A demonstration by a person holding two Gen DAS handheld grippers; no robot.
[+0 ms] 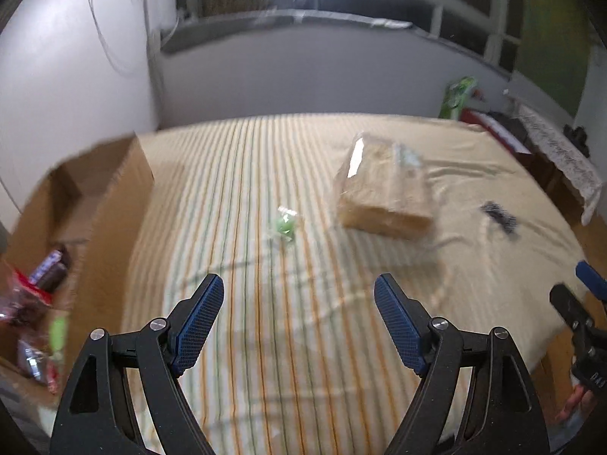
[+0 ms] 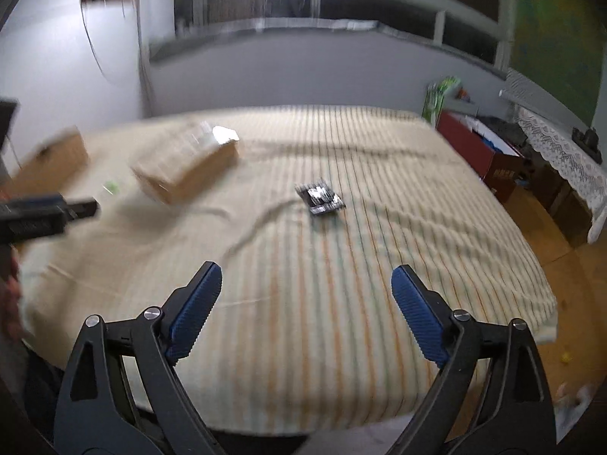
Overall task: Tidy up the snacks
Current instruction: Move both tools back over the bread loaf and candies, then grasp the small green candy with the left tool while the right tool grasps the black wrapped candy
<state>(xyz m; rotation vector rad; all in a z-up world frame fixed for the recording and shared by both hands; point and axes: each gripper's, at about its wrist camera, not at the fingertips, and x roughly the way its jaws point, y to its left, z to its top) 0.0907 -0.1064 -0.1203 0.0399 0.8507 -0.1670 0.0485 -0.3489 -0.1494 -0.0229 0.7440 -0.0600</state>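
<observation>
My left gripper [image 1: 299,291] and right gripper [image 2: 306,280] both gape empty over the striped bed [image 1: 265,341]; a tan packet [image 1: 383,193] lies centre-right, a cardboard box [image 1: 87,204] far left.

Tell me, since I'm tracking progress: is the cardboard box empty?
Not empty. Several snack packets already lie inside the open cardboard box.

Striped cloth bedspread [image 1: 288,341], matt cardboard box [image 1: 114,204], glossy plastic-wrapped pack [image 1: 387,193]
</observation>
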